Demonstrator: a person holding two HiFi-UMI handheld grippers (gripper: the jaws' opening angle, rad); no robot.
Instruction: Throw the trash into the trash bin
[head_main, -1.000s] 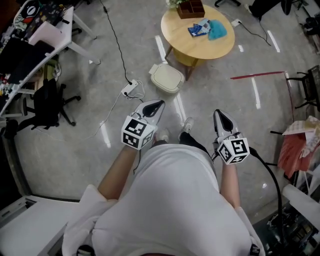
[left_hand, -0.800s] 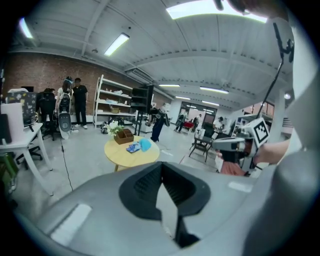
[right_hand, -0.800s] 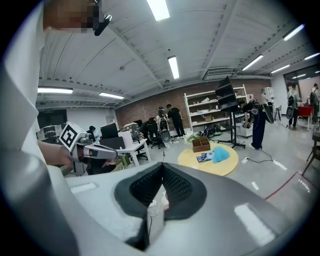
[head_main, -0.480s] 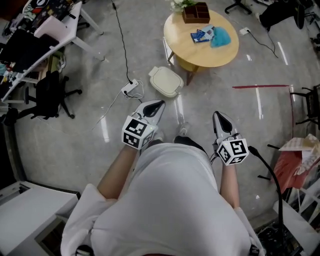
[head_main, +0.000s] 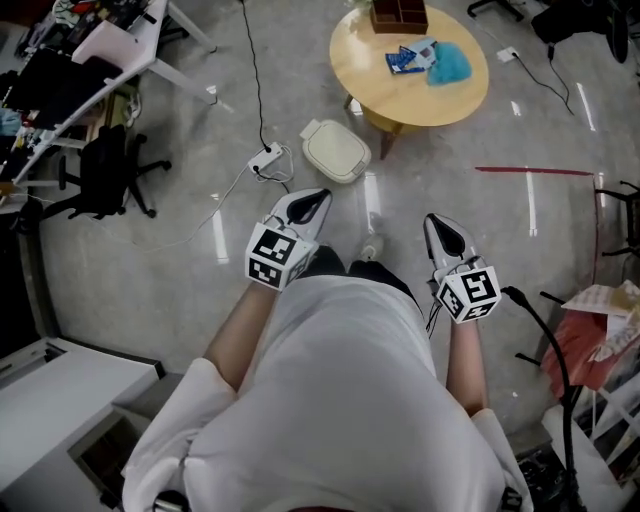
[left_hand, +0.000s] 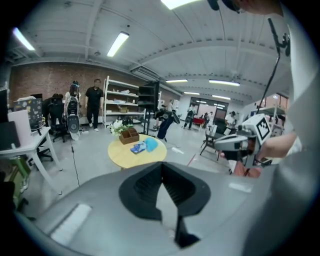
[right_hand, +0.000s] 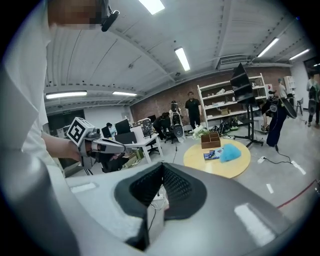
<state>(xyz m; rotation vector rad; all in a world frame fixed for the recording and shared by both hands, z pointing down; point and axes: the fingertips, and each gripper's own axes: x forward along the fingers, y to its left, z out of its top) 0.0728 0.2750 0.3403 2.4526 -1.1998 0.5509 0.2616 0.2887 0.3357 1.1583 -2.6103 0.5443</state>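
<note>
At the lower centre of the head view, the left gripper (head_main: 314, 199) and the right gripper (head_main: 440, 224) are held out over the grey floor (head_main: 180, 280). Each has its jaws closed tip to tip, with nothing between them. Ahead of the left gripper, a cream lidded bin (head_main: 336, 150) stands on the floor near a white power strip (head_main: 265, 158). Farther out, the round wooden table (head_main: 400, 92) carries the trash. A crumpled blue wad (head_main: 452, 62) lies just beside a blue packet (head_main: 406, 60), near a brown wooden organiser (head_main: 399, 14).
</note>
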